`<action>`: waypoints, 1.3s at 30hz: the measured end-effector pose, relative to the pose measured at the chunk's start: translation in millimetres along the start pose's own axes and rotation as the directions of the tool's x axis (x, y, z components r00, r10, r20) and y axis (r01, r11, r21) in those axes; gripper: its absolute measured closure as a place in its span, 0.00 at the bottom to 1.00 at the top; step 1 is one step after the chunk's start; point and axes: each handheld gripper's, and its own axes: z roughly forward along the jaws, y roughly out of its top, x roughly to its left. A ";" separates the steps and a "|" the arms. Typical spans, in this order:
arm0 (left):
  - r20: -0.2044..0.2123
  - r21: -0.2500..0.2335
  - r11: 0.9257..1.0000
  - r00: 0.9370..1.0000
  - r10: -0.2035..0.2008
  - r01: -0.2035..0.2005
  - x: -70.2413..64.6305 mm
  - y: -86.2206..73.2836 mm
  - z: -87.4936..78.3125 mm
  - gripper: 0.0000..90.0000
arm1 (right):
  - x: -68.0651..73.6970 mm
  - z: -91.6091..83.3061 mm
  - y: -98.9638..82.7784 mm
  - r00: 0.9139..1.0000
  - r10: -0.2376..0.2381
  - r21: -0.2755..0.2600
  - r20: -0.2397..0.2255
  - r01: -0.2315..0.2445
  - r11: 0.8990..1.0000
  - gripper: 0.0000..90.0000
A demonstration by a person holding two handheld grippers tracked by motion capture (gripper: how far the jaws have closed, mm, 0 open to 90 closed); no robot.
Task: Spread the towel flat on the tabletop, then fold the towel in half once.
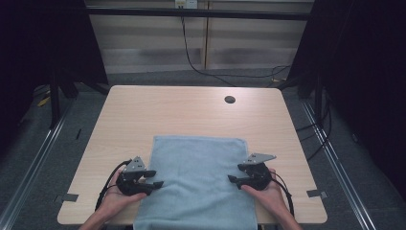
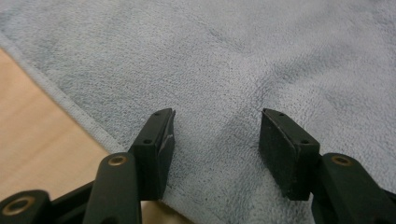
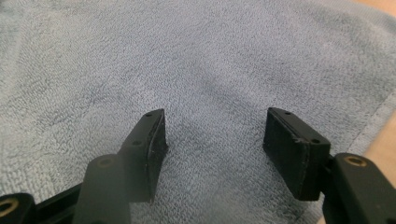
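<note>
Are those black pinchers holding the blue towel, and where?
No, nothing is held. The left gripper and right gripper both stand open over the towel, near its left and right edges, pads not pressing it.

towel (image 1: 198, 179): lies flat on the tabletop (image 1: 186, 112), on its near half, midway between the side edges; its near end reaches the near edge.
left tool (image 1: 153, 179): at the towel's left edge, jaws apart over the cloth, just inside the hem.
right tool (image 1: 235, 179): at the towel's right edge, opposite the left one, jaws apart over the cloth.
cable hole (image 1: 230, 99): in the far half of the tabletop, right of centre, well behind the towel.
</note>
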 end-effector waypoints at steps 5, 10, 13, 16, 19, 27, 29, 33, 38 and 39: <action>0.013 0.003 1.000 1.000 0.012 -0.012 -8.9 -6.1 -5.2 0.50 | 19.6 -11.2 -10.1 1.000 -0.008 0.022 -0.004 0.008 1.000 0.44; 0.036 -0.008 1.000 0.999 -0.006 0.006 -3.3 -5.3 -4.1 0.51 | -5.0 -13.1 4.7 0.999 0.036 -0.039 0.033 -0.035 0.999 0.42; 0.030 -0.009 1.000 0.999 0.014 -0.014 -3.9 -5.3 -3.6 0.51 | -30.8 -5.6 17.9 0.997 0.057 -0.028 0.061 -0.055 0.998 0.42; 0.036 -0.008 1.000 0.999 0.008 -0.007 -2.9 -5.1 -3.5 0.51 | -52.4 6.2 25.1 0.991 0.084 -0.033 0.102 -0.081 0.996 0.42; 0.034 -0.009 1.000 0.999 0.010 -0.010 -3.3 -5.0 -3.4 0.51 | -63.6 14.7 31.4 0.987 0.086 -0.033 0.134 -0.082 0.996 0.42; 0.021 0.007 1.000 1.000 0.020 -0.020 -5.1 -2.3 -2.4 0.51 | -63.4 27.2 31.4 0.986 0.047 -0.003 0.159 -0.047 0.999 0.45; 0.022 0.022 1.000 1.000 0.008 -0.008 -3.5 1.9 -1.7 0.49 | -62.0 26.2 31.3 0.988 0.045 -0.005 0.146 -0.045 0.999 0.59; 0.000 -0.019 1.000 1.000 -0.010 0.010 5.8 11.6 -3.5 0.47 | -58.3 26.1 31.8 0.992 0.037 -0.008 0.124 -0.036 0.999 0.77; -0.053 -0.086 0.995 0.997 -0.058 0.054 32.8 30.9 -3.5 0.46 | -58.9 27.4 32.6 0.994 0.037 -0.015 0.103 -0.036 0.999 0.90; -0.057 -0.084 0.993 0.995 -0.085 0.080 42.8 36.2 -0.2 0.46 | -59.3 27.5 32.7 0.994 0.037 -0.014 0.099 -0.036 0.999 0.91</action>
